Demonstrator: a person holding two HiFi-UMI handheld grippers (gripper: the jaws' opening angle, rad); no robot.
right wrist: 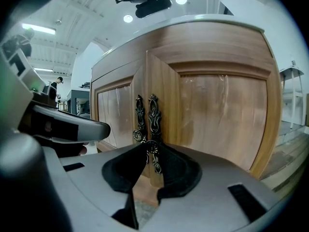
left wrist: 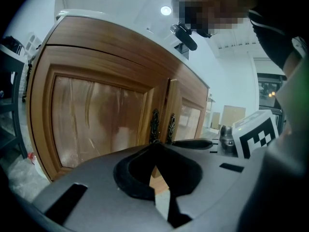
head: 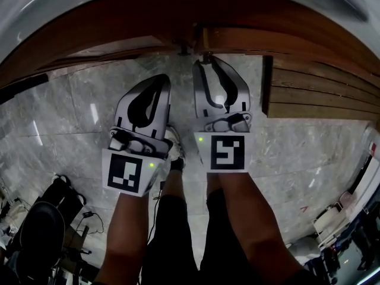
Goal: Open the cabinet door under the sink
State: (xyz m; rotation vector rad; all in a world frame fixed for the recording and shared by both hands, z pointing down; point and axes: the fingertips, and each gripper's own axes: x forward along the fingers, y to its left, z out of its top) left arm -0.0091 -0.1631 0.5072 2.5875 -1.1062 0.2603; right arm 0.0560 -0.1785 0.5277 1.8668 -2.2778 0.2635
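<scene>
Right tongs [right wrist: 151, 149] pinch, nearly closed, on the ornate metal handle [right wrist: 153, 114] of the right cabinet door [right wrist: 219, 115], which stands slightly ajar. Left tongs [left wrist: 155, 148], tips together and empty, hover near the cabinet.

In the right gripper view, the lower end of the door handle [right wrist: 153, 117] is out of my sight behind the right gripper [right wrist: 150, 149] at 6 o'clock. From the head camera, the cabinet [head: 148, 16] is cut off by the edge along 12 o'clock. I can't make out the clutter [head: 41, 230] at 8 o'clock; it's too dark.
</scene>
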